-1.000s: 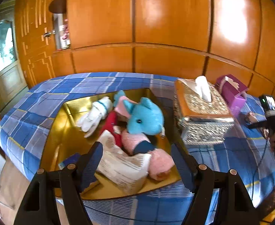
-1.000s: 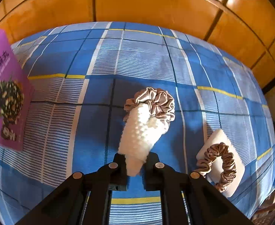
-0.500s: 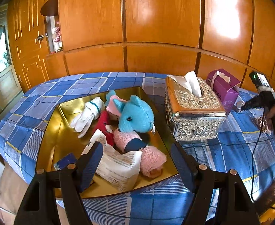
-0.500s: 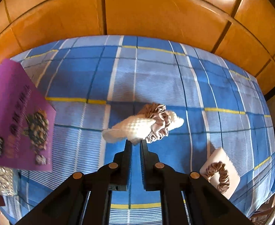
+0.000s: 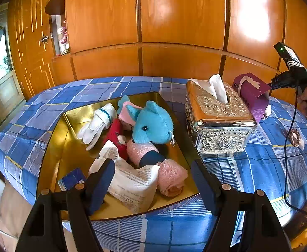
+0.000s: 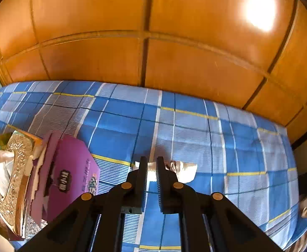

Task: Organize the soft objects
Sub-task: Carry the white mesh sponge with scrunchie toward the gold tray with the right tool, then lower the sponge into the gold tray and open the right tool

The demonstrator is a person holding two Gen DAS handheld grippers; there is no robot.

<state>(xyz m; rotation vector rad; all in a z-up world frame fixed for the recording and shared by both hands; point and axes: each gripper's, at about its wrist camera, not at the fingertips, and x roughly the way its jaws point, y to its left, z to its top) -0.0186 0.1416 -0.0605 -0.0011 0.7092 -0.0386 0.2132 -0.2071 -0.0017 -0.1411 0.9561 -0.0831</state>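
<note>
Lifting white knitted pouch (image 6: 185, 171) above tablecloth (image 6: 122, 121).

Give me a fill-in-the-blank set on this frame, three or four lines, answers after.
1. The blue plush toy lies in the ____ tray.
2. The left gripper hovers over the tray with its jaws ____.
3. The right gripper is shut on a white knitted item with a ____ around it.
4. The purple box stands just behind the silver ____ box.

Missing words: gold; open; scrunchie; tissue
</note>
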